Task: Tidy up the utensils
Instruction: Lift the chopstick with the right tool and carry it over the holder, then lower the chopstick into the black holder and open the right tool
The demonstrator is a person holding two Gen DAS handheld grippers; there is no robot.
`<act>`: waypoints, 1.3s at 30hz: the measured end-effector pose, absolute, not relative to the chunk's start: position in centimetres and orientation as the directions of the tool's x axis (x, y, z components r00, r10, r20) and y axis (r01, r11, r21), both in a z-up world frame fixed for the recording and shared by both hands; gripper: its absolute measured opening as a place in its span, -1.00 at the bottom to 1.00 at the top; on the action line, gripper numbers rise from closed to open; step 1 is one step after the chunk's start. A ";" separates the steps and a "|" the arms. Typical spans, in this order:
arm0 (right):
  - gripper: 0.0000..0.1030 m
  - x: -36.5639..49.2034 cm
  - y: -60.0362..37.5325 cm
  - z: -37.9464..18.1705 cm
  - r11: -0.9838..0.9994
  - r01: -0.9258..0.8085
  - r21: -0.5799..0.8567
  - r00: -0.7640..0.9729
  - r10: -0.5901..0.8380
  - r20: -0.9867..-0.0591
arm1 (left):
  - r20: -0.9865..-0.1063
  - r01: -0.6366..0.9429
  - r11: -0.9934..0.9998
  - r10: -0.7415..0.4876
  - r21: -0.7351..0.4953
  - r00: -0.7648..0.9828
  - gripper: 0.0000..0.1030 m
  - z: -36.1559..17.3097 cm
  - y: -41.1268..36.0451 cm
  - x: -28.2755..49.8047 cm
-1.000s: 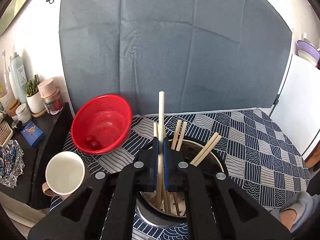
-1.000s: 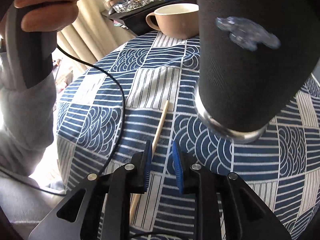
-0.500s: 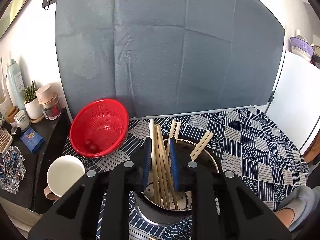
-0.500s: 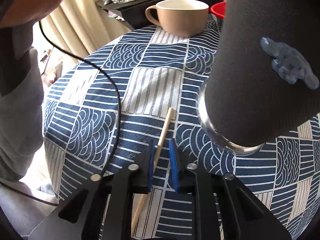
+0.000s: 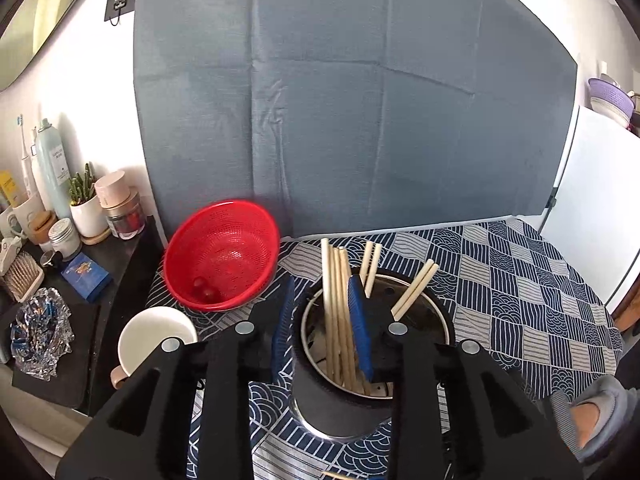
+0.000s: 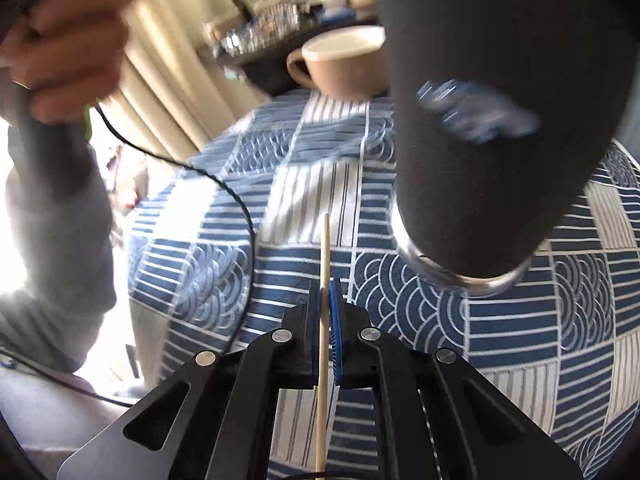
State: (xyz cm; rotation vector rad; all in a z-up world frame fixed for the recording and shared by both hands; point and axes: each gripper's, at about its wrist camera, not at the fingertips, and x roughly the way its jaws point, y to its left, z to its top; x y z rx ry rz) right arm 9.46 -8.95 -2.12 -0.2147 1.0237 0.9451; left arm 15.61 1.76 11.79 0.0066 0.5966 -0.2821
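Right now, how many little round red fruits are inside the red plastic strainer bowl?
2. The small red round fruits lie side by side at the bottom of the red plastic mesh colander. Its near wall may hide more.

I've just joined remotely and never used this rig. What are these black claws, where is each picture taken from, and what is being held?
There is no robot: a person holds a two-finger gripper in each hand, with a camera looking along its fingers. The left view shows the left gripper, jaws just opened, above the black utensil holder full of chopsticks. Beside it are a red strainer and a cup on the patterned tablecloth. The right view shows the right gripper closed on one chopstick.
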 end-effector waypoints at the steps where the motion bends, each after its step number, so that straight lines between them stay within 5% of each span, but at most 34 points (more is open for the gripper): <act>1: -0.91 9.3 -9.4 -1.5 0.604 -0.754 0.259 0.196 0.583 -0.788 | -0.555 0.259 0.963 -0.258 -0.078 0.791 -0.41 11.8 1.9 15.6; 19: -0.91 9.5 -15.9 15.1 0.611 -0.783 0.119 0.518 0.746 -0.417 | -0.577 0.191 0.977 -0.212 -0.097 0.789 -0.39 11.4 3.6 14.6; 32: -0.91 12.0 -16.8 20.3 0.661 -0.743 0.109 0.652 0.751 -0.106 | -0.589 0.188 0.979 -0.195 -0.074 0.784 -0.34 10.9 3.9 13.8; 35: -0.91 12.6 -16.1 19.8 0.670 -0.738 0.078 0.664 0.742 -0.098 | -0.580 0.185 0.980 -0.195 -0.078 0.791 -0.29 10.8 3.9 13.8; 39: -0.91 14.4 -14.6 16.3 0.716 -0.697 0.048 0.695 0.691 -0.199 | -0.565 0.158 0.987 -0.153 -0.040 0.811 -0.12 10.4 3.6 13.4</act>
